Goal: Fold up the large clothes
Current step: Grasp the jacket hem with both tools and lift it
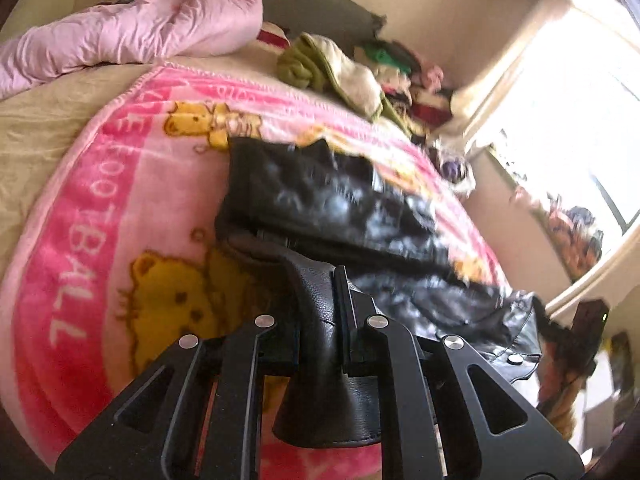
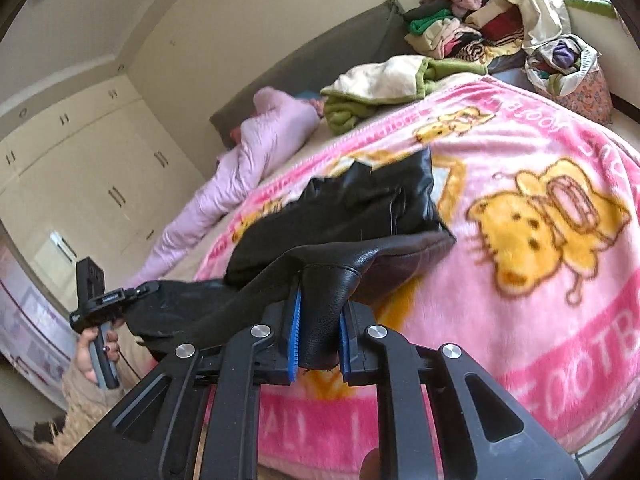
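A black leather jacket (image 1: 332, 204) lies on a pink cartoon blanket (image 1: 92, 216) spread over the bed. My left gripper (image 1: 320, 320) is shut on a fold of the jacket's edge, which hangs out below the pads, and the hem is lifted off the blanket. In the right wrist view the jacket (image 2: 360, 208) stretches from the blanket towards me. My right gripper (image 2: 318, 332), with blue pads (image 2: 294, 340), is shut on another pinch of the black leather. The left gripper's handle (image 2: 100, 300) shows at the left there, held by a hand (image 2: 90, 354).
A pink garment (image 1: 132, 36) lies at the bed's far side. A green and cream garment (image 1: 320, 64) and a heap of mixed clothes (image 1: 404, 76) sit by the grey headboard (image 2: 320, 48). A bright window (image 1: 580, 120) and white wardrobes (image 2: 80, 176) flank the bed.
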Action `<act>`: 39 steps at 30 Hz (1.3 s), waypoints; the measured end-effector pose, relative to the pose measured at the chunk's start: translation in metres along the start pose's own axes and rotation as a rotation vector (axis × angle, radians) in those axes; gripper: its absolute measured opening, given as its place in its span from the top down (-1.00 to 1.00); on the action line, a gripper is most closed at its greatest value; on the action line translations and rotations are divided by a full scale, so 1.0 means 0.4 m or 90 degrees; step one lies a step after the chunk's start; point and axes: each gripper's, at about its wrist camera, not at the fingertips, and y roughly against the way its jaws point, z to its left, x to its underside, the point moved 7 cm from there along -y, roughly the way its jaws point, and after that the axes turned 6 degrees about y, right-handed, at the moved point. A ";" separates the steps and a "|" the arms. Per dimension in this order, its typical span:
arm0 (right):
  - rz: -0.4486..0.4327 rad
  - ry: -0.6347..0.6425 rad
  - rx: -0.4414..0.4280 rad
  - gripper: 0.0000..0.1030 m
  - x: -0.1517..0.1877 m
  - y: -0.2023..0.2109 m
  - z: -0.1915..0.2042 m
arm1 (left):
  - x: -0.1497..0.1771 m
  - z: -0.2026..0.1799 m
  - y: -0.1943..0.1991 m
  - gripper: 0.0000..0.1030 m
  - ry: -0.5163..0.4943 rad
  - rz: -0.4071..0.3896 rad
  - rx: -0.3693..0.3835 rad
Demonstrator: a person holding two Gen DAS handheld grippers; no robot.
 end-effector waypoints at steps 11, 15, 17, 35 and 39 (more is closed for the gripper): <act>-0.059 -0.039 -0.001 0.75 -0.139 -0.048 -0.001 | -0.098 -0.007 -0.020 0.87 0.041 -0.050 -0.001; -0.066 -0.046 -0.001 0.75 -0.186 -0.086 -0.010 | -0.123 -0.005 -0.035 0.87 0.057 -0.063 -0.010; -0.067 -0.045 0.003 0.75 -0.205 -0.102 -0.019 | -0.137 -0.004 -0.046 0.87 0.067 -0.068 -0.013; -0.063 -0.057 0.051 0.75 -0.309 -0.232 -0.090 | -0.235 0.007 -0.138 0.83 0.115 -0.119 -0.063; -0.046 -0.072 0.073 0.75 -0.321 -0.272 -0.122 | -0.253 0.021 -0.171 0.82 0.137 -0.119 -0.066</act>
